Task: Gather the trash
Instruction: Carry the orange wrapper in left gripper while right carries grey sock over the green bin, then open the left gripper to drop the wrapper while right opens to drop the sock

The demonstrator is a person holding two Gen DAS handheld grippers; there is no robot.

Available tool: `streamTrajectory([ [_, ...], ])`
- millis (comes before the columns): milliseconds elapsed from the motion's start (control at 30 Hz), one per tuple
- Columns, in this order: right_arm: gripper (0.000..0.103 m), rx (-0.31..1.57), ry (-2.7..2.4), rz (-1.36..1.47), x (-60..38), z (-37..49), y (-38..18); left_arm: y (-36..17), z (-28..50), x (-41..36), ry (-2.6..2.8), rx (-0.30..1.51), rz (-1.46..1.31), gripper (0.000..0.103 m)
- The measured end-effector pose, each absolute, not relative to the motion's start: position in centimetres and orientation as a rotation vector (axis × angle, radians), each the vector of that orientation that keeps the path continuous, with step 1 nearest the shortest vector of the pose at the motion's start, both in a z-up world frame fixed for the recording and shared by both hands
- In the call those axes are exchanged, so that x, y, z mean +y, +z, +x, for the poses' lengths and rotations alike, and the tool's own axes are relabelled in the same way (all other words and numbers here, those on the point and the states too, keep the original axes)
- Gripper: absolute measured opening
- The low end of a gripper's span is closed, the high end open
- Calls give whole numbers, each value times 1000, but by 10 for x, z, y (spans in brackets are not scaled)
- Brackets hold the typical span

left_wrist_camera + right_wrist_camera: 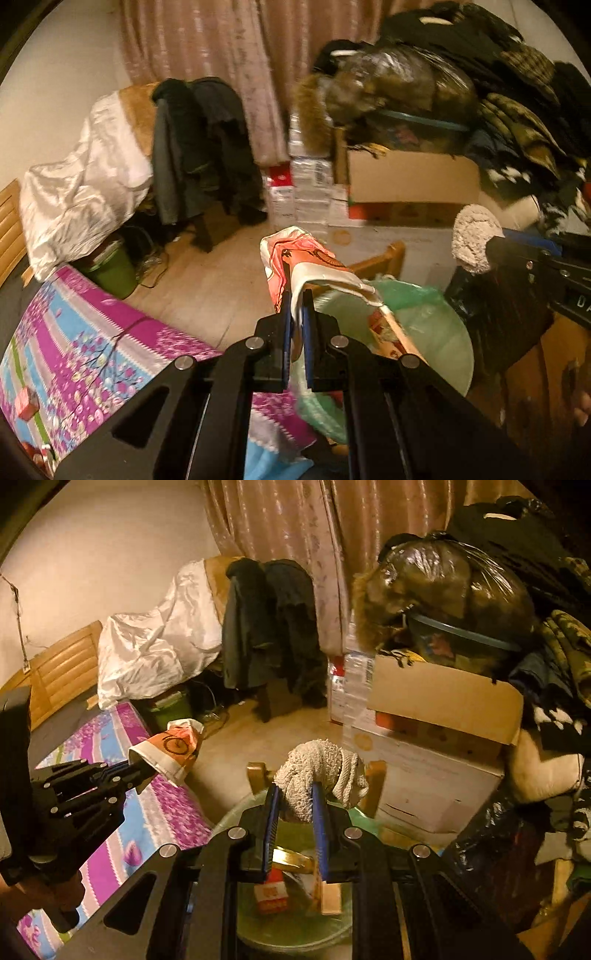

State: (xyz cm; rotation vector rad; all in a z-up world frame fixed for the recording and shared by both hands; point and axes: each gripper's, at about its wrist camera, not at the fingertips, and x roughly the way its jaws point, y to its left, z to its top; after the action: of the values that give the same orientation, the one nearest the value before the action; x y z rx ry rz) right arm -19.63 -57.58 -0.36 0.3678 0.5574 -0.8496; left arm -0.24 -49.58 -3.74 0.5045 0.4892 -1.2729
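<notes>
Left gripper (299, 314) clamped on one glossy orange-and-white wrapper (295, 258), held above the green-lined round trash bin (436, 325). Right gripper (297, 808) pinching one nubby, crumpled grey cloth (321, 768) over the same bin (258, 923). One floral bedsheet (74, 332) left.

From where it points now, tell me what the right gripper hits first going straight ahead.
Probably the wooden chair just beyond the towel that the right gripper holds; depth is unclear.

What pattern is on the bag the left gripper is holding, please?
Orange and white with a black bicycle print on the bag, clearest in the right wrist view.
</notes>
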Motion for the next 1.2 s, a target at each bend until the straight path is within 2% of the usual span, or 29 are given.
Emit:
streamTrajectory([
  [267,19,591,-870,414,-586,-217,-26,-56,-19,-516,-1347,555,546,5],
  [1033,20,658,-784,514,-613,-208,-69,-95,-29,-533,-1403,663,618,8],
  [1067,20,661,-772,513,-614,-206,-71,-96,-29,-535,-1404,672,621,12],
  [1100,22,672,-750,502,-615,-201,-73,-97,-28,-537,-1392,679,624,24],
  [1133,31,679,-757,492,-617,-200,-75,-97,-26,-537,-1379,676,618,31],
  [1167,34,686,-784,478,-618,-199,-76,-97,-25,-537,-1369,672,612,37],
  [1200,34,682,-789,474,-619,-199,-76,-97,-22,-537,-1365,674,603,37],
])
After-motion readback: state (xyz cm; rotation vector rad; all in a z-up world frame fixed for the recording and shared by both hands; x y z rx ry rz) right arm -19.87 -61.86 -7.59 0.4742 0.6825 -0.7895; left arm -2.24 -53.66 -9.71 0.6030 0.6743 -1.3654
